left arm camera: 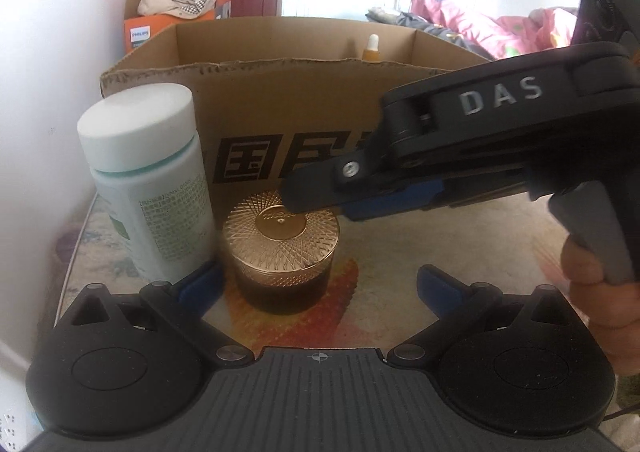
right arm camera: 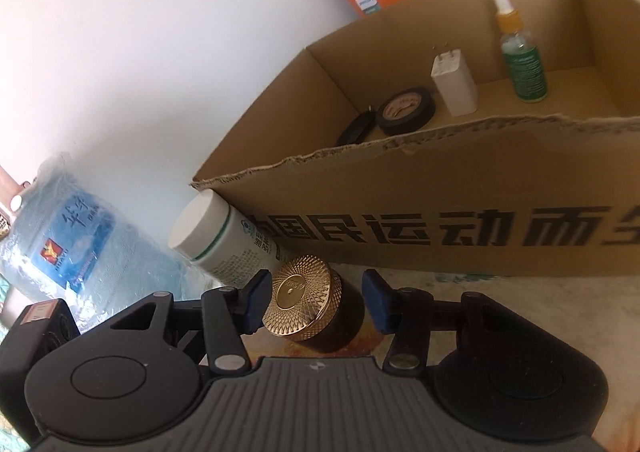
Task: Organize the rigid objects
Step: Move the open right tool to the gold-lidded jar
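Observation:
A dark jar with a gold patterned lid (left arm camera: 282, 248) stands on the table beside a white pill bottle (left arm camera: 148, 187), in front of a cardboard box (left arm camera: 280, 103). My left gripper (left arm camera: 316, 284) is open, its blue fingertips on either side of the jar and short of it. My right gripper (right arm camera: 316, 300) is open over the same jar (right arm camera: 304, 304), one fingertip on each side; it comes in from the right in the left wrist view (left arm camera: 320, 199). The white bottle (right arm camera: 216, 240) leans against the box (right arm camera: 440, 179).
The box holds a dropper bottle (right arm camera: 520, 51), a white charger (right arm camera: 454, 83), a black tape roll (right arm camera: 406, 109) and a small black item (right arm camera: 356, 129). An orange Philips box (left arm camera: 160, 27) stands behind. A large water jug (right arm camera: 76, 248) sits left. A white wall runs along the left.

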{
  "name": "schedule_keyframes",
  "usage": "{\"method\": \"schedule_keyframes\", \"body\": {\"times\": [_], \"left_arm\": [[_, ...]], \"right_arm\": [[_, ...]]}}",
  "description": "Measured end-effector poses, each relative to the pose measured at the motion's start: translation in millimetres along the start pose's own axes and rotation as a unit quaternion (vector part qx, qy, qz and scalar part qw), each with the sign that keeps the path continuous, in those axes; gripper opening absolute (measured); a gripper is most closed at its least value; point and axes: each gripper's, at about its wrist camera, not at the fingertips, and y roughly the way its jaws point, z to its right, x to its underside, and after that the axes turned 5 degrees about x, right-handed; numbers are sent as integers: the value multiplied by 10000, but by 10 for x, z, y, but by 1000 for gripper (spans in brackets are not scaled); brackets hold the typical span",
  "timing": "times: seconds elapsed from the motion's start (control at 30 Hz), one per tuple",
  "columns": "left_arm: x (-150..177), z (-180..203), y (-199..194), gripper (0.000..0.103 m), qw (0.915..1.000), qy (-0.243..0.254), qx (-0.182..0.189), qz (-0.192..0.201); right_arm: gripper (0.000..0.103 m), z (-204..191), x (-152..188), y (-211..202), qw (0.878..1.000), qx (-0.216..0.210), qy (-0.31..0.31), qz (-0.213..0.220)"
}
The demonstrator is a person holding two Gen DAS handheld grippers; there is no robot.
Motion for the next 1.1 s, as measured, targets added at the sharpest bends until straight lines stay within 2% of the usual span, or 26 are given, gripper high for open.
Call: {"method": "schedule_keyframes", "body": {"times": [0.17,0.47,0.73,1.1], "left_arm": [[6,24,0,102,9999,-45,126,-5],[35,245,-11,102,9987,225,436,-119],[57,523,-7,102,9942,472,934,-262],[14,896,93,102,9867,884,1292,-430]], "right_arm": [[53,-13,3,101,9997,-126,6,-213],[54,86,69,-129,9996,22,29,-264],[54,326,224,-499,9990,220,385,-85],[54,684,461,-966,9947,343,948,211]]}}
